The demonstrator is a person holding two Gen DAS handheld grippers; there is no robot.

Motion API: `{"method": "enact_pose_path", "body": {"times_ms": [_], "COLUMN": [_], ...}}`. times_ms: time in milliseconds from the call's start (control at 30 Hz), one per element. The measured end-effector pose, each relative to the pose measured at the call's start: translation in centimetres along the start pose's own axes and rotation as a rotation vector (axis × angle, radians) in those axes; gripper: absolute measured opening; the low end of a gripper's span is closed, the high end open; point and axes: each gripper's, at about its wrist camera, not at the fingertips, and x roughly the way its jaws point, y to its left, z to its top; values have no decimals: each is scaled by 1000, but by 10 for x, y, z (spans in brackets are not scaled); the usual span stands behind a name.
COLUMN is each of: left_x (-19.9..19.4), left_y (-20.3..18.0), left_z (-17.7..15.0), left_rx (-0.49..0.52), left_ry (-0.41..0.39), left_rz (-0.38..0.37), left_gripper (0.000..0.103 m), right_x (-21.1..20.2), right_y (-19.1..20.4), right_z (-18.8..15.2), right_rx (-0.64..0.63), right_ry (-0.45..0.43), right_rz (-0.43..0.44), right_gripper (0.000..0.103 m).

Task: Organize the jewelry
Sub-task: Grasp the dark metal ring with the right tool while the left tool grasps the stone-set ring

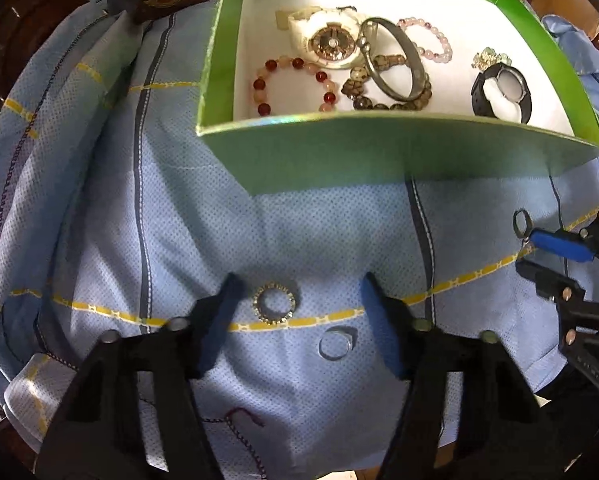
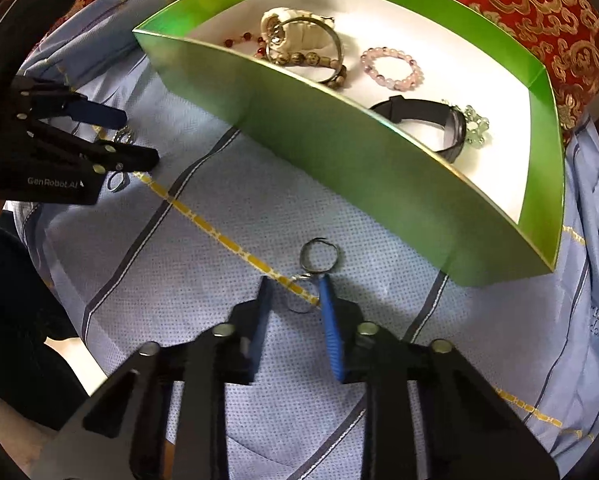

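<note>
Left gripper (image 1: pixel 299 300) released, straddling a gold ring (image 1: pixel 275 303), silver ring (image 1: pixel 337 342) just nearer. Right gripper (image 2: pixel 295 296) grasping linked rings (image 2: pixel 309 280); box (image 2: pixel 339 152) beyond.

A blue checked cloth (image 1: pixel 179 220) carries a green box (image 1: pixel 339 152) and three rings (image 1: pixel 275 303).

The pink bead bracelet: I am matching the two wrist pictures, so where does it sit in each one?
Left wrist view: the pink bead bracelet lies at upper right of centre, inside the green box, partly behind a metal bangle.
Right wrist view: the bracelet lies right of centre near the top, clear on the white floor.
Shared landmark: the black watch in that box.
</note>
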Motion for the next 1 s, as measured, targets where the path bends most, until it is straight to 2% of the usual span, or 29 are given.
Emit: {"method": "enact_pose_path", "body": {"times_ms": [33, 100, 133, 167, 233, 300, 333, 400, 500, 567, 600, 633, 700, 767, 800, 867, 900, 1000], "left_x": [-2, -2, -3, -3, -3, -2, -2, -6, -8, -5, -6, -5, -4, -5, -6, -8, -9, -7], "left_y": [1, 3, 5, 6, 10, 15, 19, 30, 32, 27, 24, 21, 17, 16, 14, 13, 14, 5], "left_z": [0, 2, 8, 8, 9, 9, 9, 5, 3, 0, -4, -6, -8, -10, -11, -11, -11, -9], "left_rx": [-2, -7, -9, -12, -18, -30, -41, -59, -49, -35, -25, -16, -20, -47, -53, -56, -54, -50], "left_ry": [-3, -6, -5, -5, -5, 1, 9, 14, 12, 20, 22, 18, 10, -9, -15, -31, -37, -46], "left_rz": [-3, -11, -13, -16, -29, -53, -70, -81, -63, -52, -31, 8, 33, 33, 33, 56, 62, 63], "left_gripper": [41, 34, 32, 30, 25, 25, 29, 45, 46, 47, 47, 47, 46, 35, 28, 24, 22, 21], "right_x": [-1, -2, -3, -12, -14, -15, -14, -2, -7, -6, -5, -3, 1, 9, 9, 10, 10, 10], "right_y": [2, 0, -1, -21, -25, -31, -32, -35, -40, -42, -42, -41, -38, -36, -35, -30, -26, -23], "right_z": [-3, -4, -4, -3, -3, -3, -3, 11, 17, 22, 25, 27, 31, 34, 35, 36, 34, 33], "right_rx": [2, 6, 9, 13, 17, 25, 32, 58, 77, 90, 94, 93, 82, 82, 82, 67, 64, 64], "right_ry": [0, 6, 9, 10, 12, 21, 26, 23, -24, -46, -49, -52, -60, -67, -82, -92, -93, -86], "right_rz": [3, 7, 7, 5, 2, 7, 11, 9, -12, -13, -13, -15, -32, -49, -56, -50, -42, -35], "right_gripper": [20, 20, 20, 20, 20, 20, 20, 23, 23, 31, 43, 47, 47, 47, 45, 32, 22, 20]}}
